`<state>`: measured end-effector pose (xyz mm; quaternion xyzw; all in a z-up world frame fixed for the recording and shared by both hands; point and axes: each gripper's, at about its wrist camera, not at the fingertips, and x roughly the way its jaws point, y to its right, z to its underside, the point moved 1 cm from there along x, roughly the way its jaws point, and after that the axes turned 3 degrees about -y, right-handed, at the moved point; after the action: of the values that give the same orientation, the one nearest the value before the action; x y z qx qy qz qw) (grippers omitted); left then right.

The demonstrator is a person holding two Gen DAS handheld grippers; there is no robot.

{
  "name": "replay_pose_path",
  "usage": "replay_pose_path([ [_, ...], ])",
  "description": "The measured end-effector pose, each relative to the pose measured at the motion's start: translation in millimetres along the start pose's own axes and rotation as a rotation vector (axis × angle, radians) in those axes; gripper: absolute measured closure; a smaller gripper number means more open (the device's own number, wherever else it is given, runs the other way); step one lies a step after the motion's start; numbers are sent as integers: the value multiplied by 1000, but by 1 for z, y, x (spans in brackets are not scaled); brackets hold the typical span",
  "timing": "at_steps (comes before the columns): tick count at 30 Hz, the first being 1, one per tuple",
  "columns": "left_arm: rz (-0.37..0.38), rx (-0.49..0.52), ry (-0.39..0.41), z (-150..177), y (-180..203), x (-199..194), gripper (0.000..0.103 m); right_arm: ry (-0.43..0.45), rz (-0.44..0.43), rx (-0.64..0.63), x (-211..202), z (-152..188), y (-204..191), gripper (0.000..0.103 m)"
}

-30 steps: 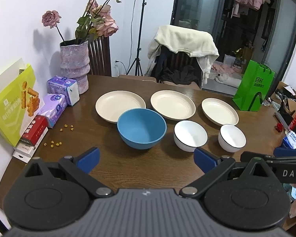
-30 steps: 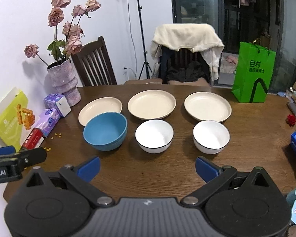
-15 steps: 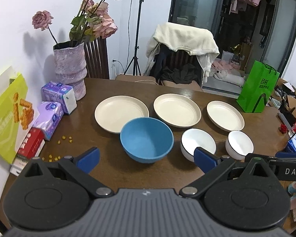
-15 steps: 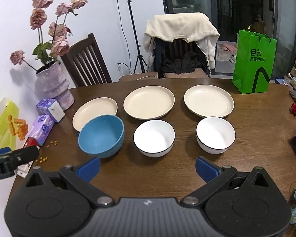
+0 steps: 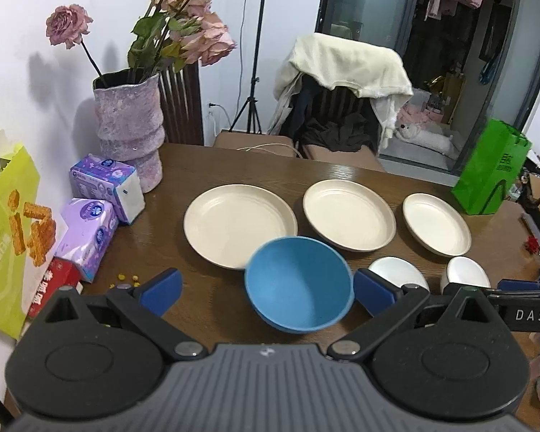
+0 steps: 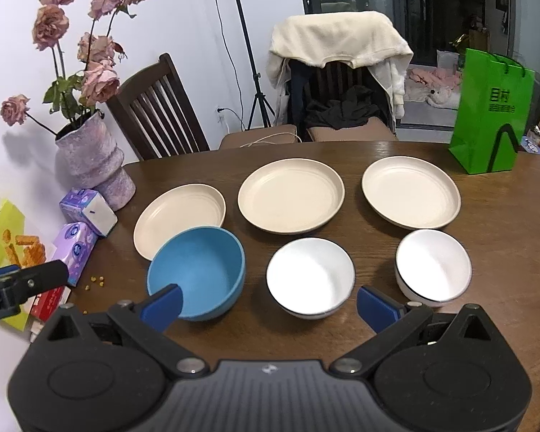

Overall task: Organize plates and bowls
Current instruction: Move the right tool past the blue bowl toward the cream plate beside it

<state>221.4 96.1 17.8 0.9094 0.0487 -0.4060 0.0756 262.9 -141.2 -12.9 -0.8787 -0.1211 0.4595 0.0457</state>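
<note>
Three cream plates stand in a row on the wooden table point(image 6: 504, 252): left plate point(image 6: 180, 216), middle plate point(image 6: 291, 196), right plate point(image 6: 411, 192). In front stand a blue bowl point(image 6: 198, 273) and two white bowls point(image 6: 310, 277) point(image 6: 433, 266). My right gripper point(image 6: 269, 305) is open, low over the table's near side, in front of the blue bowl and the middle white bowl. My left gripper point(image 5: 266, 289) is open, its fingers on either side of the blue bowl point(image 5: 298, 284) without touching it. The left view also shows the plates point(image 5: 239, 225) point(image 5: 349, 214) point(image 5: 436, 223).
A purple vase point(image 6: 90, 165) with dried roses stands at the table's back left, with tissue packs point(image 6: 86, 212) and a yellow bag point(image 5: 7, 237) along the left edge. A green bag point(image 6: 491, 115) stands at the back right. Chairs point(image 6: 342, 108) stand behind the table.
Both grippers have moved forward and lower toward the bowls. The blue bowl now lies between my left gripper's fingers. No dish has moved.
</note>
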Motion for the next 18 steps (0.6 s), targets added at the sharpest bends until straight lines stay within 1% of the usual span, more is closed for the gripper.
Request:
replay_pose_path([
  [11,-34,-25,-14,-35,-43,48,0,-28,-7,-33,61,-36,-31,0],
  [18,-54,-55,-38,-53,-70,85,0,-35,-40,-46,100,-59,-49,0],
])
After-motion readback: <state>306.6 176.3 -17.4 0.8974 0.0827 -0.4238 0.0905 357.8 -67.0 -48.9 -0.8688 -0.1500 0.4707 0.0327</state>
